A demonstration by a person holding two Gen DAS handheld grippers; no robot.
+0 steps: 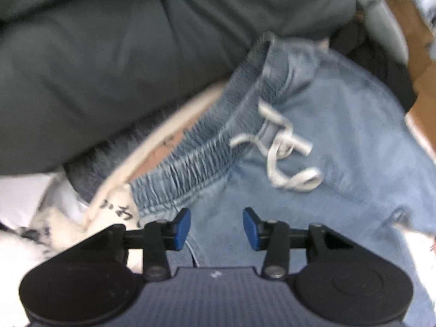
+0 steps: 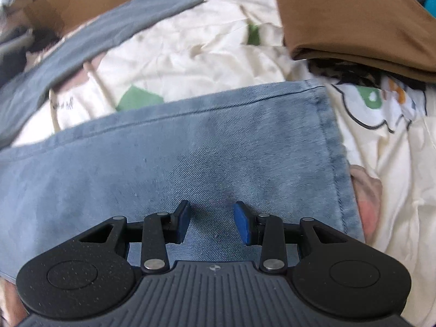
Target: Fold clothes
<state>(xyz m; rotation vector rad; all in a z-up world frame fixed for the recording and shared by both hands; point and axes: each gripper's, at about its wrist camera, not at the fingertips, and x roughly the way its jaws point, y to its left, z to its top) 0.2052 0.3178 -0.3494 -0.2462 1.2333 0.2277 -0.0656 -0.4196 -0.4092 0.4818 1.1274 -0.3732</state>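
- Denim first: the light blue denim trousers with a gathered elastic waistband (image 1: pixel 340 125) fill both of my wrist views, lying on a cream printed bedsheet with green patches (image 2: pixel 190 46).
- My left gripper (image 1: pixel 216 229) hangs over the waist end, pointing steeply down. Its 2 blue pads stand apart with nothing between them, only flat denim beneath.
- No earlier view is to hand, so I say only that the left jaws are spread and pinch no cloth.
- Just ahead of that gripper the white drawstring (image 1: pixel 283 147) lies loosely tied on the front of the trousers, and the waistband runs diagonally across the view.
- My right gripper (image 2: pixel 211 223) hovers over the other end, near the stitched hem of a trouser leg (image 2: pixel 331 147). Its pads are parted too, with bare denim showing in the gap. I cannot tell whether the fingertips touch the cloth.
- Progress, as I judge it: the leg end lies flat with a straight top edge, so the trousers look spread out or perhaps folded lengthwise once. I cannot confirm a finished fold from here.
- Left to do, in my judgement: at least 1 crosswise fold, bringing hem to waistband, then setting the bundle aside.
- Other laundry waits: a large dark grey-green garment (image 1: pixel 114 49) lies beside the waistband, a folded brown cloth (image 2: pixel 354 19) and a blue-grey fabric strip (image 2: pixel 90 43) lie on the sheet beyond the hem.
- So the job as a whole seems early, with several pieces untouched.
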